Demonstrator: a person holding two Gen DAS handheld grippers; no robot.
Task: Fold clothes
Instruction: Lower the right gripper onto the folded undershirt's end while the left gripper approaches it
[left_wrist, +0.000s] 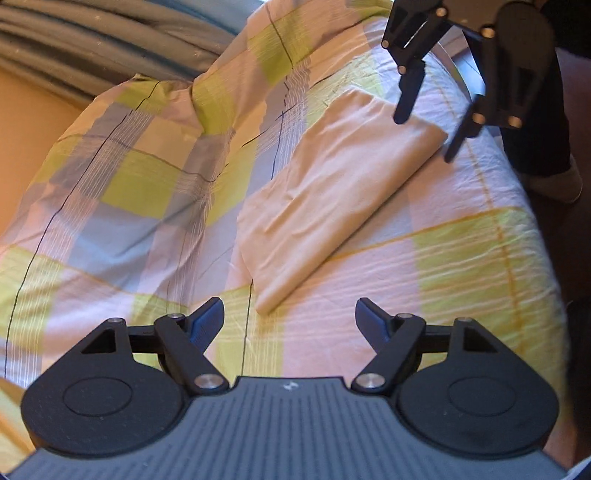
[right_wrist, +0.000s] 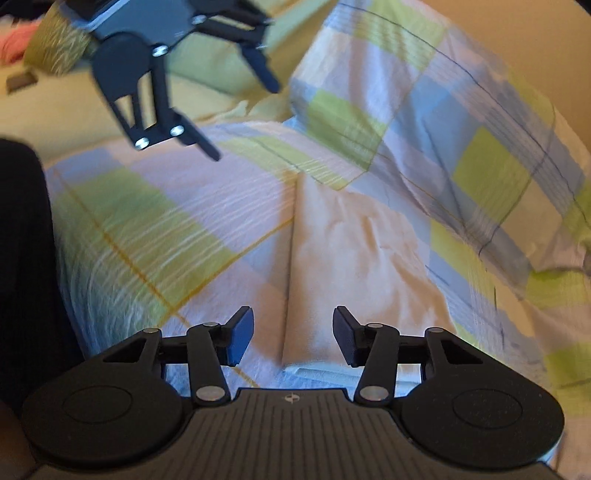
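I am holding my left gripper (left_wrist: 290, 325) above the near end of the folded cream garment (left_wrist: 332, 192), with its jaws spread wide and nothing between them. The garment is lying flat on the checked bedsheet (left_wrist: 461, 258), folded into a long narrow rectangle. A checked duvet (left_wrist: 147, 166) in the same lilac, green and blue pattern is bunching up along one long side of the garment, touching or just overlapping its edge; from the left wrist view I cannot tell which. I am holding my right gripper (right_wrist: 293, 332) over the opposite end of the garment (right_wrist: 351, 258), with its jaws also spread apart and empty; both blue pads (right_wrist: 242, 334) are showing clear of the fabric. In the left wrist view my right gripper (left_wrist: 424, 133) is appearing at the far end of the garment, raised off it, with its two fingertips apart, one over the garment's corner and the other just past its edge. In the right wrist view my left gripper (right_wrist: 245, 122) is appearing beyond the far end of the garment, blurred, and its fingers are standing apart. A dark-clothed leg (left_wrist: 532, 122) is standing beside the bed, on the side of the garment away from the duvet. Grey pleated fabric (left_wrist: 92, 48) is showing beyond the duvet, well apart from the garment.
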